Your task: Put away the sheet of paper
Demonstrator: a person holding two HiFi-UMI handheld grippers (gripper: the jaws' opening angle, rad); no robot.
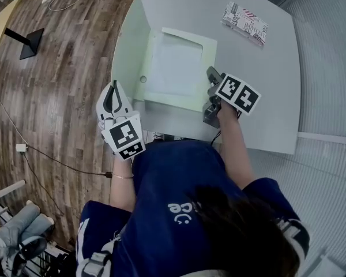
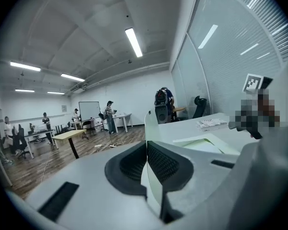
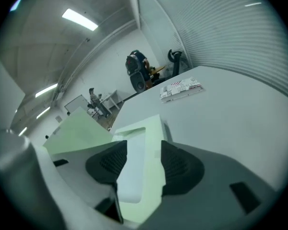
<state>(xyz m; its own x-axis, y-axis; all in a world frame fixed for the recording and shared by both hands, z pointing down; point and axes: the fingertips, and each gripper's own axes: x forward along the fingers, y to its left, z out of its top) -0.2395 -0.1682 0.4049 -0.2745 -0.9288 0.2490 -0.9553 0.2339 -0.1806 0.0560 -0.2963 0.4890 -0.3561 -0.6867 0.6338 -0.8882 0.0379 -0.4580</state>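
Head view: a pale green folder (image 1: pixel 187 100) lies open on the grey table (image 1: pixel 265 91), its cover (image 1: pixel 128 48) lifted at the left. The sheet of paper (image 1: pixel 174 68) sits inside the folder's pocket. The left gripper (image 1: pixel 111 96) is at the cover's edge and the right gripper (image 1: pixel 211 78) at the folder's right edge.

Left gripper view: the left gripper (image 2: pixel 147 152) has its jaws pressed together, pinching the thin cover (image 2: pixel 150 125).

Right gripper view: the right gripper (image 3: pixel 144 164) has its jaws spread, with the folder (image 3: pixel 153 143) and sheet (image 3: pixel 133 176) between them, unpinched
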